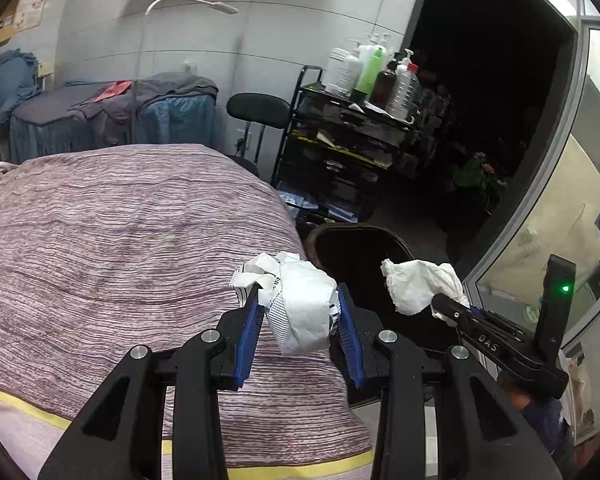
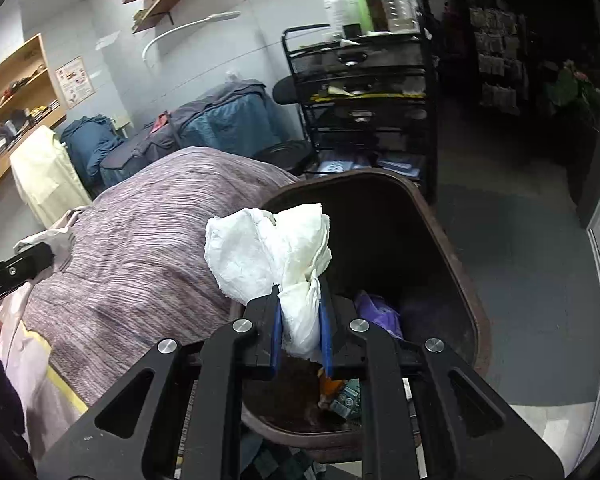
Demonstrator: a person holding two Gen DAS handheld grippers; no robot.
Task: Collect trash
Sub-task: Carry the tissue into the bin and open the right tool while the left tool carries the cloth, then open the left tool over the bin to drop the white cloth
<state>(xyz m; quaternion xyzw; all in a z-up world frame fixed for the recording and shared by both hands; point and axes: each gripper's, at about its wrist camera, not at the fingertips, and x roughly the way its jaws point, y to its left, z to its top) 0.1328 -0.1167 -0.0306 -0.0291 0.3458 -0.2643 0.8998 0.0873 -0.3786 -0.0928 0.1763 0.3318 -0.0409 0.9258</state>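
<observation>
Right wrist view: right gripper [image 2: 302, 320] clamps crumpled white tissue [image 2: 268, 252] above the open brown bin [image 2: 456, 264]. Left gripper [image 1: 298, 312] pinches a white wad [image 1: 300, 304] over the bed [image 1: 120, 232], beside the bin.

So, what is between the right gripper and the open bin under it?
Only the crumpled white tissue that the right gripper holds; nothing else lies above the brown bin. The right wrist view shows this.

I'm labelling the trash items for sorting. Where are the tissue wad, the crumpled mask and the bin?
tissue wad [image 2: 268, 248], right wrist view, its bunched upper part.
crumpled mask [image 1: 304, 304], left wrist view, its white middle.
bin [image 2: 452, 264], right wrist view, its right rim.
</observation>
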